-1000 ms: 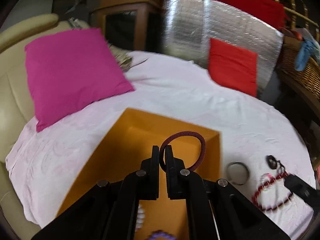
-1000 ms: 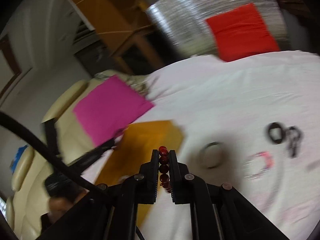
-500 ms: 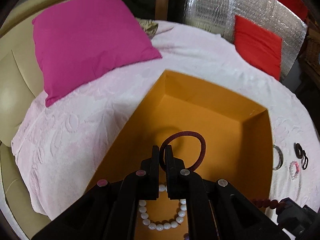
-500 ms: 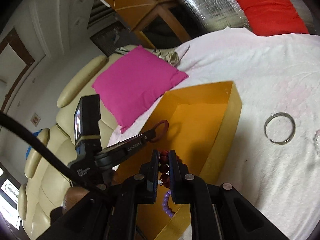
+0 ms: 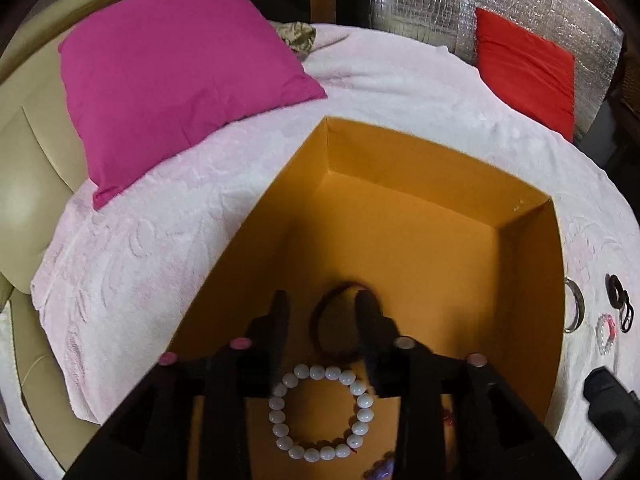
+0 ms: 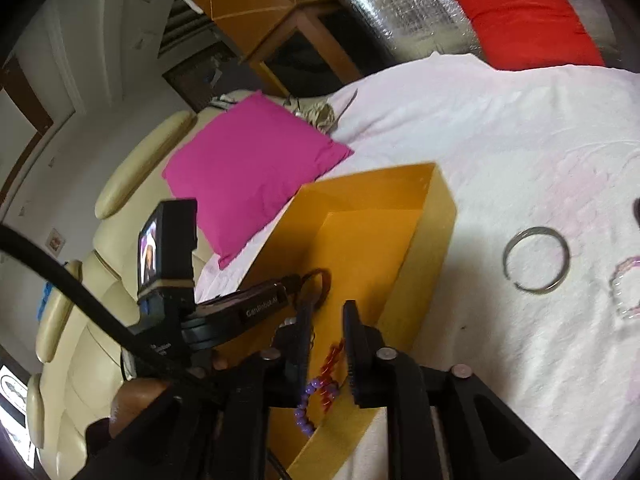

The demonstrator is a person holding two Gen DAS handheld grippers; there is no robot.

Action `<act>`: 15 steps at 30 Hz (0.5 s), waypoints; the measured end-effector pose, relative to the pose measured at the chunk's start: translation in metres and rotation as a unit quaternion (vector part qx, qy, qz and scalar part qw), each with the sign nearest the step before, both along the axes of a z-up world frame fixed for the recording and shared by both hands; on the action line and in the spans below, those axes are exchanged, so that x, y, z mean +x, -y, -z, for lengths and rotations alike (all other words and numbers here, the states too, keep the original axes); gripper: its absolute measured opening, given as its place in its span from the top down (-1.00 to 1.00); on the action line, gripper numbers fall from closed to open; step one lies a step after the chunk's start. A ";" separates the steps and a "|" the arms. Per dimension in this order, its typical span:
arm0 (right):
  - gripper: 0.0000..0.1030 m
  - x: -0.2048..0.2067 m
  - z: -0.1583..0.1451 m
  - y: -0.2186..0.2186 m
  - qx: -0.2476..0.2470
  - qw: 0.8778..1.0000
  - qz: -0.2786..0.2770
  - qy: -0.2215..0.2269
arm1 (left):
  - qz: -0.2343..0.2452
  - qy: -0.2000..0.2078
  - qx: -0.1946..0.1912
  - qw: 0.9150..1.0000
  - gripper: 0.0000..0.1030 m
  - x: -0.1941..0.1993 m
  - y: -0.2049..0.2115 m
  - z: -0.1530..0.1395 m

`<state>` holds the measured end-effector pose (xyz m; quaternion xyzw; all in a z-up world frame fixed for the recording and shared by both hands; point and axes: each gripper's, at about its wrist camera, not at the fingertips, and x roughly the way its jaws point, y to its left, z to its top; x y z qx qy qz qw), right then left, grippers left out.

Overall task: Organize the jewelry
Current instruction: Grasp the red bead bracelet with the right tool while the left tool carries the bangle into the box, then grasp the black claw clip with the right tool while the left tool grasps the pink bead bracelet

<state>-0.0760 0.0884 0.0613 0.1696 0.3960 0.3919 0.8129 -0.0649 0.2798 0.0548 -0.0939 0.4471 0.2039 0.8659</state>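
Note:
The orange box [image 5: 440, 152] lies open on the pale pink bedspread. My left gripper [image 5: 323, 308] hangs over its floor with its jaws opening. A dark red cord band [image 5: 334, 354] is loose and blurred between the fingers, and no pad presses on it. Under it lie a white bead bracelet [image 5: 320, 412] and purple beads [image 5: 380, 468]. My right gripper [image 6: 328, 312] is over the box's near corner [image 6: 424, 280], jaws also opening. The red bead string [image 6: 330, 364] drops free between them, next to the purple beads [image 6: 306, 404]. The left gripper [image 6: 296, 282] shows there too.
A silver bangle [image 6: 536, 260], a pink-white bracelet [image 6: 624, 292] and black rings [image 5: 618, 304] lie on the bedspread right of the box. A magenta pillow [image 5: 180, 80] sits at the back left, and a red cushion [image 5: 524, 64] at the back right. A hand [image 6: 136, 400] holds the left gripper.
Both grippers sank toward the box and their jaws parted. The dark red band has left the left pads and the red beads have slipped from the right pads.

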 end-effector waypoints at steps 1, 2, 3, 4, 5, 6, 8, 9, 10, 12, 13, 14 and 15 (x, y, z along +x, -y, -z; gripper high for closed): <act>0.59 0.002 -0.001 0.006 0.002 1.000 0.007 0.000 | 0.000 0.004 0.005 1.000 0.26 0.002 0.001 -0.001; 0.59 0.004 -0.002 0.011 0.004 1.000 0.014 0.000 | 0.000 0.009 0.014 1.000 0.23 0.002 0.005 -0.005; 0.59 0.006 -0.003 0.015 0.004 1.000 0.019 0.001 | 0.000 0.013 0.020 1.000 0.22 0.002 0.008 -0.007; 0.59 0.006 -0.004 0.021 0.003 1.000 0.025 0.000 | 0.000 0.016 0.025 1.000 0.22 0.003 0.011 -0.008; 0.59 0.008 -0.004 0.026 0.001 1.000 0.031 0.000 | 0.003 0.022 0.032 0.999 0.22 0.003 0.016 -0.011; 0.58 0.010 -0.005 0.032 0.000 0.999 0.039 -0.001 | 0.004 0.026 0.036 0.999 0.21 0.003 0.020 -0.014; 0.58 0.013 -0.005 0.042 -0.001 0.999 0.050 -0.003 | 0.009 0.039 0.046 0.998 0.17 0.004 0.030 -0.020; 0.58 0.013 -0.005 0.046 -0.001 0.998 0.055 -0.004 | 0.011 0.045 0.051 0.998 0.15 0.005 0.035 -0.023; 0.58 0.015 -0.005 0.052 -0.003 0.998 0.062 -0.006 | 0.012 0.051 0.056 0.997 0.09 0.005 0.040 -0.026; 0.58 0.018 -0.006 0.062 -0.003 0.997 0.072 -0.009 | 0.019 0.067 0.070 0.995 0.06 0.005 0.053 -0.034; 0.58 0.019 -0.006 0.068 -0.001 0.997 0.078 -0.011 | 0.024 0.075 0.076 0.994 0.05 0.005 0.060 -0.038; 0.58 0.021 -0.006 0.074 0.000 0.996 0.083 -0.013 | 0.030 0.081 0.082 0.993 0.05 0.006 0.066 -0.041; 0.58 0.023 -0.006 0.079 0.000 0.996 0.089 -0.013 | 0.036 0.086 0.085 0.992 0.04 0.007 0.072 -0.043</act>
